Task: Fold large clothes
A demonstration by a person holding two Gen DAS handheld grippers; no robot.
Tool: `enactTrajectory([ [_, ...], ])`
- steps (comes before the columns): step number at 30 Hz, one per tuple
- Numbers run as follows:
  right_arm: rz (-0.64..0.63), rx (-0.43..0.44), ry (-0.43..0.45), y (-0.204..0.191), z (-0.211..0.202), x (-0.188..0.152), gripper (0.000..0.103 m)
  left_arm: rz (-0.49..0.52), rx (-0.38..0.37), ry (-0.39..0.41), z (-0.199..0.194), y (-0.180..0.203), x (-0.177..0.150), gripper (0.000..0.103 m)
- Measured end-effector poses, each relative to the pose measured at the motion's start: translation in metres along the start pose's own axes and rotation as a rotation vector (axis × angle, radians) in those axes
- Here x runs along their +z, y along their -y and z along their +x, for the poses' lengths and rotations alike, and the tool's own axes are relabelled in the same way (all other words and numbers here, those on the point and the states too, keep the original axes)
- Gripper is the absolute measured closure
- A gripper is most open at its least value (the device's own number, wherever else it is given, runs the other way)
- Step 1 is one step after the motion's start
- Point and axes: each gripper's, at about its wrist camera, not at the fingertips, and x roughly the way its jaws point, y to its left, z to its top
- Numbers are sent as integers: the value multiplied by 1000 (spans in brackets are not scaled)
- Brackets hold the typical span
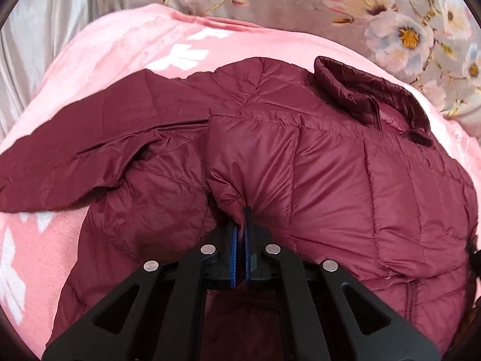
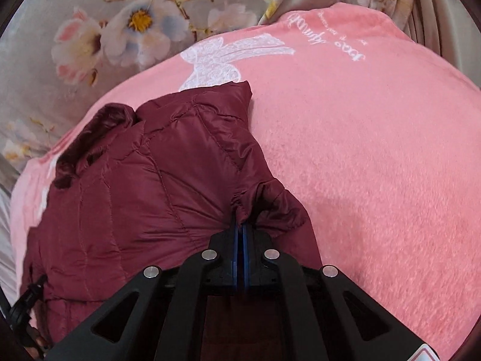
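A maroon quilted puffer jacket (image 1: 330, 174) lies on a pink blanket (image 1: 99, 60), collar (image 1: 369, 96) at the far right. One sleeve (image 1: 75, 162) stretches out to the left. My left gripper (image 1: 242, 219) is shut on a pinched fold of the jacket's fabric near its middle. In the right wrist view the jacket (image 2: 135, 198) fills the left half, collar (image 2: 99, 138) at the far left. My right gripper (image 2: 240, 225) is shut on a gathered fold at the jacket's right edge, over the pink blanket (image 2: 375, 165).
A grey floral sheet (image 1: 300, 6) lies beyond the blanket, also in the right wrist view (image 2: 90, 30). A white butterfly print (image 2: 228, 60) and writing mark the blanket. A black cord toggle (image 2: 27, 300) hangs at the jacket's lower left.
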Motion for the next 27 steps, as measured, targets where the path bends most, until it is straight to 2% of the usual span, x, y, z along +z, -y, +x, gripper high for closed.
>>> enactTrajectory([
  [3,-23,-61,43,-5,-15,-8,101,17,19,22,0,3,-3,99],
  [5,-19,-88,135,-11,-43,-17,93,1,2,25,0,-1,-3,99],
  [7,-44,-65,233,-28,-69,-27,91,-18,-19,28,-1,-4,-3,98],
  [9,-107,-5,255,-53,-79,-35,91,-20,-21,30,-1,-3,-4,98],
  [13,-331,120,164,-133,-73,-57,92,-19,-18,33,-2,-2,-4,96],
  [17,-417,141,43,-176,-41,-73,96,-33,-33,33,-2,-5,-5,96],
  [19,-415,129,-24,-182,-21,-80,97,-36,-36,32,-2,-6,-5,96],
  [21,-408,120,-50,-180,-11,-85,97,-35,-37,32,-2,-5,-5,95],
  [27,-441,95,-34,-175,-10,-98,97,-32,-37,31,-2,-6,-4,94],
])
